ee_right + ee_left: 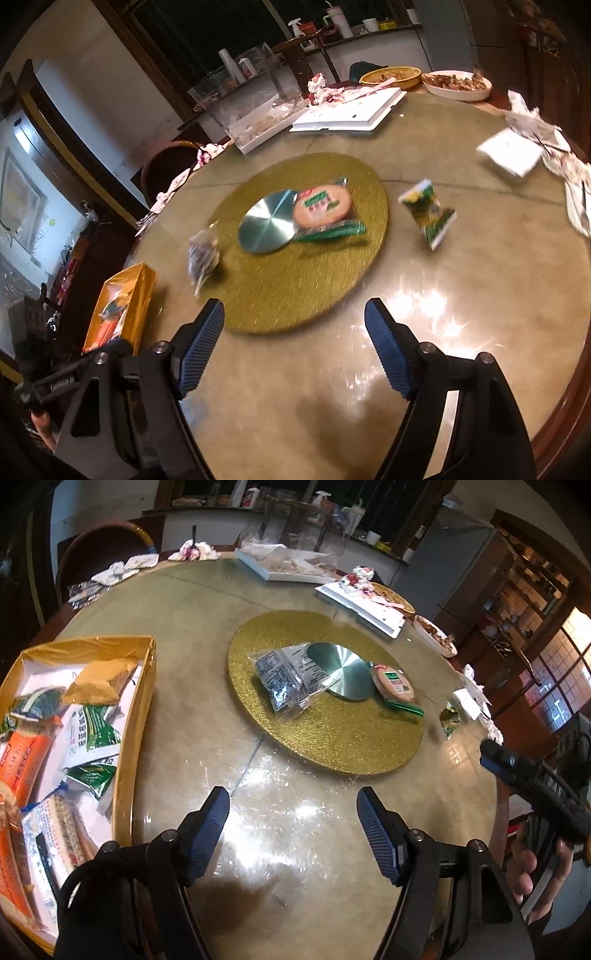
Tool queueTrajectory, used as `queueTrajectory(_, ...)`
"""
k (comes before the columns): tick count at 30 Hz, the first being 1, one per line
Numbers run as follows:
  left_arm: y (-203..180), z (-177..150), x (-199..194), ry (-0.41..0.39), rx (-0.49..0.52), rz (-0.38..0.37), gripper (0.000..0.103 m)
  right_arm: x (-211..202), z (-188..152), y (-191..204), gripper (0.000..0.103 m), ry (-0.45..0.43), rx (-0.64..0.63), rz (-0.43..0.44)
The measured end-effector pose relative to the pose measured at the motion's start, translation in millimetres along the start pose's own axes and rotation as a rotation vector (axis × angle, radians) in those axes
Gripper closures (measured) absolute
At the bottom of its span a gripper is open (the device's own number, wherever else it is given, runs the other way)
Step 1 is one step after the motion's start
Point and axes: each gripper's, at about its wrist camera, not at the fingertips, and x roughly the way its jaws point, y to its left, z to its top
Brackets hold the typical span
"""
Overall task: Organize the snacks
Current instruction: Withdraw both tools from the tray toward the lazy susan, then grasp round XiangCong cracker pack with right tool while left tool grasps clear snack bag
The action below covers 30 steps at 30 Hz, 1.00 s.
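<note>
**Three loose snack packets ahead of two empty grippers**

The clear plastic packet with dark printing [286, 679] lies flat on the left part of the round gold glitter turntable [332, 738], its long axis running diagonally from the near left towards the shiny silver hub disc [341, 670], which it partly overlaps. On the far side of that disc sits the round pink biscuit in a green-trimmed wrapper [395, 685]. A third item, the green and yellow sachet [428, 212], lies off the turntable on the bare table glass to the right, its long axis angled towards the near right.

The left gripper [291, 834] has its blue pads spread wide with nothing between them, and hangs over the glossy tabletop [207, 716] just short of the turntable's near rim; the clear packet is straight ahead and slightly left of it, so this hand appears nearer to it. The right gripper [295, 347] is likewise spread and empty, with the biscuit ahead and the sachet ahead to its right.

The gold-sided open box of snack packets [142, 716] stands at the table's left edge, just beside the left gripper. Between turntable and box the glass is open, giving free room for a carry. The sachet lies well inside the right edge, clear of the crumpled papers [532, 129] there.
</note>
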Motion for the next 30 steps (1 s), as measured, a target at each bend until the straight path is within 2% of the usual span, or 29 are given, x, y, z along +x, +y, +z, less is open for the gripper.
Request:
queueTrajectory(6,8.0,2.4,7.9,0.000,-0.045,-0.006,0.031,55.0,35.0,-0.5,0.024,0.064,-0.025,-0.062)
queueTrajectory(9,12.8,3.5,8.1,0.001,-0.056,-0.011,0.032,84.1,51.2,-5.5,0.024,0.089,0.005,-0.076)
queueTrajectory(15,18.6,5.8,4.6,-0.002,-0.071,-0.031,0.032,123.2,73.5,-10.9,0.024,0.129,-0.010,-0.164)
queueTrajectory(19,17.3,5.8,5.9,0.001,-0.074,-0.039,0.031,142.4,76.4,-8.7,0.024,0.158,-0.002,-0.168)
queueTrajectory(20,16.7,6.2,6.0,0.001,-0.071,-0.037,0.031,145.2,76.1,-6.3,0.021,0.160,-0.010,-0.170)
queueTrajectory(24,14.5,7.3,5.7,0.004,-0.063,-0.033,0.031,159.2,76.6,11.3,0.015,0.160,-0.074,-0.227)
queueTrajectory(29,17.4,10.2,3.9,-0.006,-0.072,-0.019,0.031,172.9,81.4,19.9,0.014,0.163,-0.115,-0.303)
queueTrajectory(30,17.7,10.6,4.6,-0.006,-0.074,-0.015,0.031,171.5,79.5,19.9,0.017,0.155,-0.114,-0.313)
